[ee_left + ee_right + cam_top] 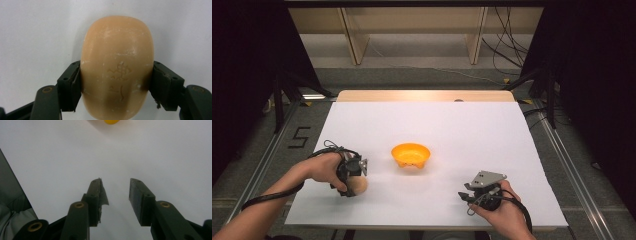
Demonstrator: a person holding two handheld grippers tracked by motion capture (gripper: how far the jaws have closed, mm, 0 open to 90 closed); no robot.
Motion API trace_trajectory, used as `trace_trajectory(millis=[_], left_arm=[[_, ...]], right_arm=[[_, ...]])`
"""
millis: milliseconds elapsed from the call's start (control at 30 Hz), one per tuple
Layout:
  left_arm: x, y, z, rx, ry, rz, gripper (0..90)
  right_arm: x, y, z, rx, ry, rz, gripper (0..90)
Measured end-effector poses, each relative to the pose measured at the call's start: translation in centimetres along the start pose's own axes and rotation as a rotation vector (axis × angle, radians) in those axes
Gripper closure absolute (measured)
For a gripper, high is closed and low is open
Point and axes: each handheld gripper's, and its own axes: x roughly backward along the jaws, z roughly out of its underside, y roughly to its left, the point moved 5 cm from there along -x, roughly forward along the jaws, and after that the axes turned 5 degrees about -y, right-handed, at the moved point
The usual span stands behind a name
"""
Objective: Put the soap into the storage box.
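Left gripper view puts us right on the action: the left hand-held gripper (pixel 116 85) has its two black jaws clamped on the flanks of a tan bar of soap (pixel 117 67), one pad on each long side, squarely about the middle. From the high view, the soap (pixel 358 186) sits low at the near left of the white surface (pixel 472 130), just at or barely off it, I can't tell which. The orange bowl (pixel 411 154) waits near the centre, a likely destination. To do this well: keep the squeeze even, since soap is slick and rounded and could squirt out; lift straight, carry level, and let go low over the bowl rather than dropping.

Over on the near right, the right hand-held gripper (pixel 475 194) idles, its jaws parted and holding nothing, pointed toward the bowl.

Writing? A faint embossed mark (pixel 120 72) is stamped into the soap's face, too worn to read.
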Motion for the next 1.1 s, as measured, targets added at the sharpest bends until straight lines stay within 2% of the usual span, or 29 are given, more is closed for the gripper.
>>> trace_trajectory(millis=[200, 367, 400, 433, 467, 500, 533, 600, 800, 867, 967, 1000, 1100], left_arm=[[0.5, 0.2, -0.1, -0.010, -0.019, -0.023, 32.1], [0.9, 0.1, -0.1, 0.010, -0.044, -0.021, 32.1], [1.0, 0.4, -0.2, -0.012, -0.048, -0.037, 32.1], [1.2, 0.2, -0.2, 0.017, -0.063, -0.030, 32.1], [1.2, 0.2, -0.2, 0.017, -0.063, -0.030, 32.1], [1.4, 0.5, -0.3, 0.002, -0.077, -0.053, 32.1], [1.5, 0.4, -0.3, 0.011, -0.078, -0.050, 32.1], [1.5, 0.6, -0.3, -0.002, -0.085, -0.062, 32.1], [1.9, 0.6, -0.5, 0.016, -0.118, -0.070, 32.1], [2.1, 0.8, -0.6, 0.017, -0.139, -0.086, 32.1], [2.2, 0.9, -0.6, 0.025, -0.160, -0.087, 32.1], [2.3, 0.8, -0.7, 0.036, -0.181, -0.082, 32.1], [2.3, 0.8, -0.6, 0.041, -0.188, -0.081, 32.1]], right_arm=[[0.0, 0.0, 0.0, 0.000, 0.000, 0.000, 62.8], [0.1, -0.1, 0.0, 0.001, -0.010, 0.009, 62.7], [0.1, -0.1, 0.0, 0.001, -0.010, 0.009, 62.7], [0.1, -0.1, -0.1, 0.001, -0.011, 0.010, 62.7], [0.1, -0.1, -0.1, 0.001, -0.011, 0.010, 62.7], [0.1, -0.1, -0.1, 0.000, -0.011, 0.010, 62.7], [0.1, -0.1, -0.1, -0.001, -0.012, 0.010, 62.6], [0.1, -0.1, -0.1, -0.001, -0.012, 0.010, 62.6], [0.1, -0.1, -0.1, -0.005, -0.014, 0.010, 62.1], [0.1, -0.1, 0.0, -0.005, -0.012, 0.010, 61.8], [0.1, -0.1, 0.0, -0.005, -0.014, 0.012, 61.5], [0.1, -0.2, 0.0, -0.004, -0.015, 0.013, 61.4], [0.1, -0.2, 0.0, -0.003, -0.013, 0.014, 61.2]])
